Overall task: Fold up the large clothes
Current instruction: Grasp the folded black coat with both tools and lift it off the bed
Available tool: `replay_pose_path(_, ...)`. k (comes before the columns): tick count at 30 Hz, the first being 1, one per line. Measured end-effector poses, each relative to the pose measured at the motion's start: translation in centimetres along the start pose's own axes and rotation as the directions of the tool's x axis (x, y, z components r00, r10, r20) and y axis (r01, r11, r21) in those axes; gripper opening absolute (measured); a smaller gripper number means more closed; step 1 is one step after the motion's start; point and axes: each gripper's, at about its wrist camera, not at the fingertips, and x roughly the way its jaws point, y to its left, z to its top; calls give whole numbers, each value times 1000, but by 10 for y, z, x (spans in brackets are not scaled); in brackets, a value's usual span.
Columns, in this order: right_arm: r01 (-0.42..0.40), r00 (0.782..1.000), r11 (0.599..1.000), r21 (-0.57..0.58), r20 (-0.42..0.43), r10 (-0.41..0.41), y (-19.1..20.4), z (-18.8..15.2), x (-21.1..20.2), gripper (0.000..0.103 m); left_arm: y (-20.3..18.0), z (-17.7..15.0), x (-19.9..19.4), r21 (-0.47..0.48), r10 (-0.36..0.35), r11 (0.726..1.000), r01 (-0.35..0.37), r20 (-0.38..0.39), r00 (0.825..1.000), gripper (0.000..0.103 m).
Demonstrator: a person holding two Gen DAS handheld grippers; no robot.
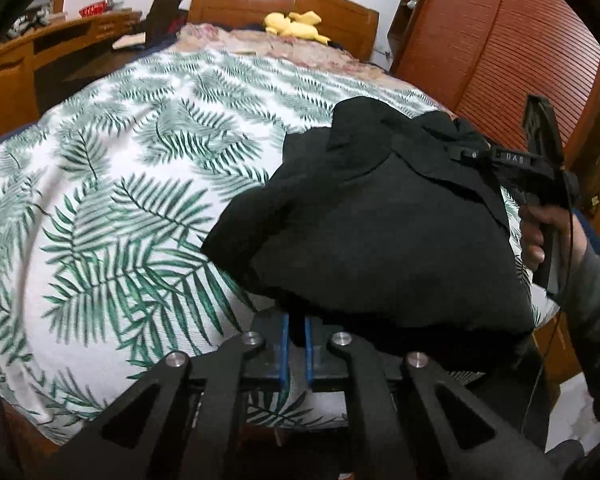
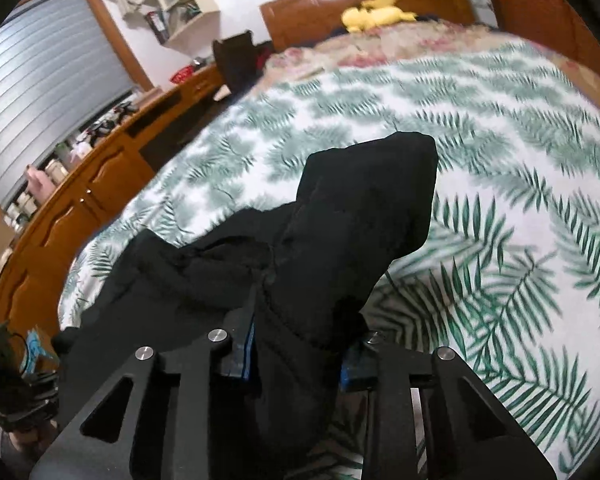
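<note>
A black garment (image 1: 380,220) lies bunched near the front edge of the bed's fern-print sheet (image 1: 120,200). My left gripper (image 1: 296,336) is shut on the garment's lower edge, its blue pads nearly together with a thin strip of cloth pinched between them. At the garment's far right corner a hand holds my right gripper (image 1: 466,151), fingers buried in the cloth. In the right wrist view the black garment (image 2: 360,208) rises in a peak, and my right gripper (image 2: 296,360) is shut on a thick fold of it. The left gripper (image 2: 20,364) shows at the lower left edge.
A wooden headboard (image 1: 280,4) and a yellow plush toy (image 1: 296,24) are at the far end of the bed. A wooden desk (image 1: 60,40) with clutter runs along the left side. A slatted wooden wardrobe (image 1: 520,60) stands close on the right.
</note>
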Motion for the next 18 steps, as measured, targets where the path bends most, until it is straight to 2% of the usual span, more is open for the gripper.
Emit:
replay_pose_path(6, -29, 999, 995, -90, 30, 32, 43, 24, -6, 26, 12, 11, -38, 5, 49, 999, -50, 112, 992, 2)
replay_pose_path(11, -66, 998, 982, -178, 11, 69, 104, 51, 21, 26, 64, 24, -76, -60, 133, 991, -123, 190, 973, 2)
replay_pose_path(18, -158, 987, 931, -329, -25, 158, 207, 81, 80, 26, 141, 31, -109, -151, 260, 962, -229, 232, 937, 1)
